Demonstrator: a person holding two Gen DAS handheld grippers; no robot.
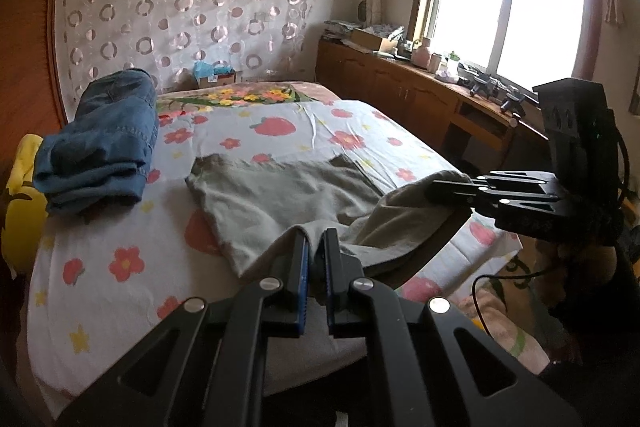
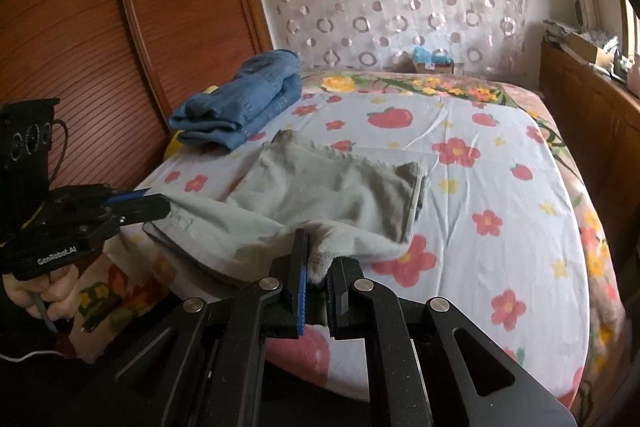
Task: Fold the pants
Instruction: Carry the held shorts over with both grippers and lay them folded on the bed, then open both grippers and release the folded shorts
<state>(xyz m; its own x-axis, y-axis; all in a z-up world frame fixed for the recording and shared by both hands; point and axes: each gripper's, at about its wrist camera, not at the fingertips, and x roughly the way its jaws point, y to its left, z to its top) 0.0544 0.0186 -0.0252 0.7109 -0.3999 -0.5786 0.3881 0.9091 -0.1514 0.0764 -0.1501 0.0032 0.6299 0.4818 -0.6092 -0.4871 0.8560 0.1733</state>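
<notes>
Grey pants (both tools clamped)

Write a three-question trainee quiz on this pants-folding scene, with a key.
1. True or false: both hand-held grippers, left and right, are shut on the grey pants.
2. What lies folded at the bed's far left? A) jeans B) towel C) pillow
3. Fill in: the sheet is printed with flowers and ____.

Key: 1 true; 2 A, the jeans; 3 strawberries.
</notes>
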